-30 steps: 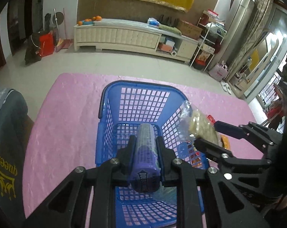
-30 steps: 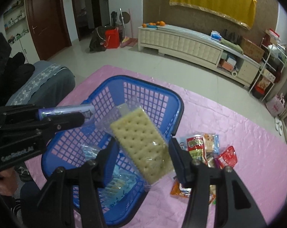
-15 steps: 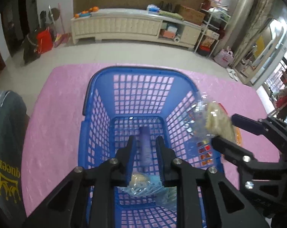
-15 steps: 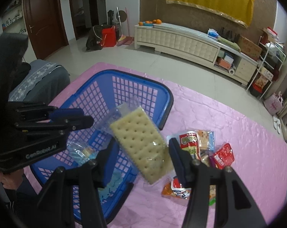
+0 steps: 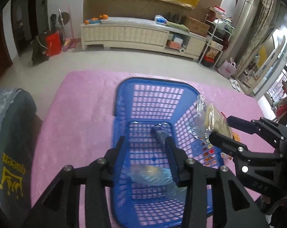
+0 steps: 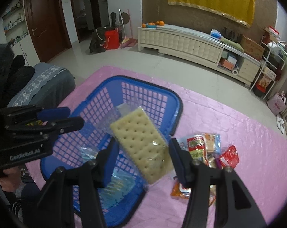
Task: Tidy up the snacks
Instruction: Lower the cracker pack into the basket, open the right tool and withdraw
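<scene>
At the far left of the left wrist view lies a grey cushion (image 5: 8, 152) printed with a yellow crown and the word "queen". Next to it the left claw (image 5: 143, 148) hangs over the blue basket (image 5: 122, 98), which stands on the pink cloth (image 5: 77, 114). Its jaws have just been opening and now stand apart with nothing between them. A dark blue tube of snacks (image 5: 159, 134) lies on the basket floor beyond the tips, and a clear bag of something pale (image 5: 152, 174) rests nearer the camera. The tube's label is too blurred to read.

In the right wrist view the left claw's body reads "GenRobot.AI". To its right, the right claw (image 6: 141, 159) is clamped on a clear-wrapped pack of crackers (image 6: 141, 142), held tilted above the basket's right side. Further right, a small heap of snack packets (image 6: 206, 152), red, green and orange, lies on the cloth just beside the basket; their print cannot be made out.
</scene>
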Demonstrator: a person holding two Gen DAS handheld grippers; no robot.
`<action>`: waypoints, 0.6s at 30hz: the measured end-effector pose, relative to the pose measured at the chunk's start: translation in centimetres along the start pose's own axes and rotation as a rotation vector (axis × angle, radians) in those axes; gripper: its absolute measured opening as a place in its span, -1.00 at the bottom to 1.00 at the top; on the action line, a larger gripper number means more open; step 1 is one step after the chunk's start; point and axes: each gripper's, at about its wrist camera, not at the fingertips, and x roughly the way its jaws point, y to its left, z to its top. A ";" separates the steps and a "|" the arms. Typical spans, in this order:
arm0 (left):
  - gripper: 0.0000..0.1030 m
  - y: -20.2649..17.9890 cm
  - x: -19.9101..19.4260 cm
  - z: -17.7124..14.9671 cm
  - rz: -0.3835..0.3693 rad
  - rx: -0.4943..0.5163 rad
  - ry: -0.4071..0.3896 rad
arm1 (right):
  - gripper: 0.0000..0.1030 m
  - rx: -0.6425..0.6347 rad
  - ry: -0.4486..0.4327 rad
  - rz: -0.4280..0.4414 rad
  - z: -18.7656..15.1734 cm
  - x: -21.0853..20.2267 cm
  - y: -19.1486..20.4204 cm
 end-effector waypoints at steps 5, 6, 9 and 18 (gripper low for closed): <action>-0.02 2.0 -1.3 -0.6 0.024 -0.021 -0.028 | 0.13 -0.006 0.025 0.032 1.0 1.1 1.9; 0.00 2.1 -1.4 -0.7 0.029 -0.017 -0.031 | 0.13 -0.010 0.029 0.032 1.1 1.4 2.3; 0.11 2.8 -1.7 -1.1 0.043 -0.010 -0.039 | 0.13 -0.010 0.053 0.033 1.6 2.7 3.3; 0.11 4.5 -0.9 -1.2 0.054 -0.041 -0.018 | 0.13 -0.031 0.110 -0.007 2.0 6.1 4.8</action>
